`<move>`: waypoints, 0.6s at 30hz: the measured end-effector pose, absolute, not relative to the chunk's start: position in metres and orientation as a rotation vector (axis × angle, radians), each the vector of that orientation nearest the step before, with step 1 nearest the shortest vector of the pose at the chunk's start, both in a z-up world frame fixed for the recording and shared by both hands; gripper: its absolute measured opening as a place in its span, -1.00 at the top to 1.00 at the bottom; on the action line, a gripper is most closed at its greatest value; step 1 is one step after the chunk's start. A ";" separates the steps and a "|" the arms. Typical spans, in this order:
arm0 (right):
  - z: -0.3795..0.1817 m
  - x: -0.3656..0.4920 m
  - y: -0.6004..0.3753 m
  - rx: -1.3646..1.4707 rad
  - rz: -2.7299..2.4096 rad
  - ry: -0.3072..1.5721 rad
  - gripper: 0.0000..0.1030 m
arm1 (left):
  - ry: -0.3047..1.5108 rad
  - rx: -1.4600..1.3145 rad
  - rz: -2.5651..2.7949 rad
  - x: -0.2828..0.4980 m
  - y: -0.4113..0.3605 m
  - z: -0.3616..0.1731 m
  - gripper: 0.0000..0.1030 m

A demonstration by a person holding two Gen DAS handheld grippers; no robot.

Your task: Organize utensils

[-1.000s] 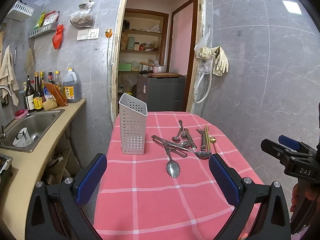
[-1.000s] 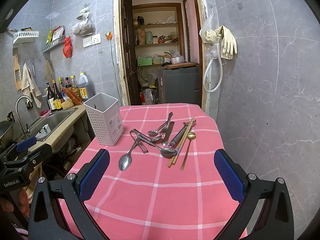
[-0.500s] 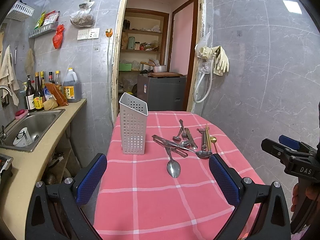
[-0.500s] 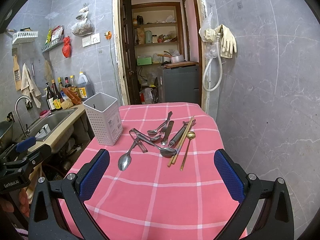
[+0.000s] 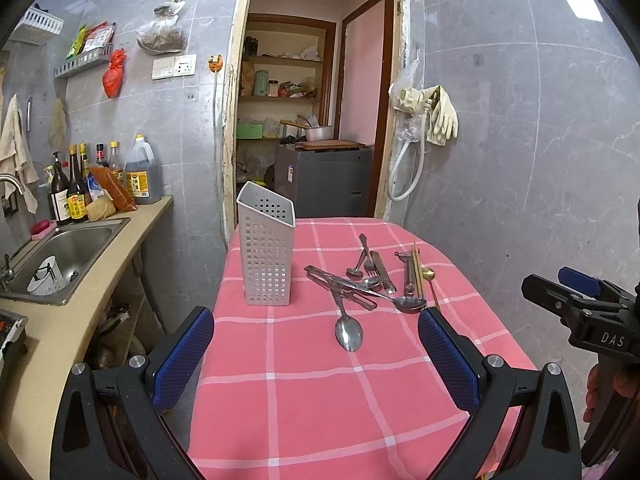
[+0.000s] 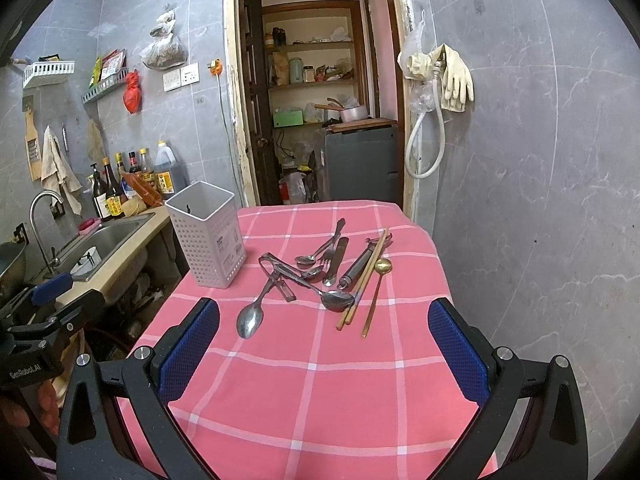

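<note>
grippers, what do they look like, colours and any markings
Both grippers are black angular frames with silver bolts and blue textured pads on the fingers. Seen from the left wrist view, the right gripper carries white "DAS" lettering; from the right wrist view, the left gripper reads "GenRobot.AI". No cables show.

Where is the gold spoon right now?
In the right wrist view the gold spoon lies flat on the pink tablecloth at the right edge of the utensil pile, just right of the chopsticks, bowl pointing away.
</note>
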State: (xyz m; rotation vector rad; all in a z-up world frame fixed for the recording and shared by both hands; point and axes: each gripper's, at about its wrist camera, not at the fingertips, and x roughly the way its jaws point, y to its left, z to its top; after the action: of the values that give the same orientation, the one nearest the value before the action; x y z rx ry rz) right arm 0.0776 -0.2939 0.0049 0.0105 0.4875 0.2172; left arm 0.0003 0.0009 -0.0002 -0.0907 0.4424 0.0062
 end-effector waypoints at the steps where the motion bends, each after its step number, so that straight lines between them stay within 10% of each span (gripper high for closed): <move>1: 0.004 0.078 -0.294 0.011 0.217 0.489 -0.98 | 0.445 -0.089 0.005 0.001 0.001 -0.001 -1.00; 18: 0.004 0.084 -0.292 0.012 0.195 0.507 -0.98 | 0.479 -0.069 0.026 0.013 0.001 -0.006 -1.00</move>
State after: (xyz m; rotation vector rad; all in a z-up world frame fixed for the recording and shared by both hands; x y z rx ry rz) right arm 0.0841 -0.2917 0.0035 0.0117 0.5071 0.1949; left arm 0.0133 0.0005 -0.0064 -0.0689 0.4786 0.0255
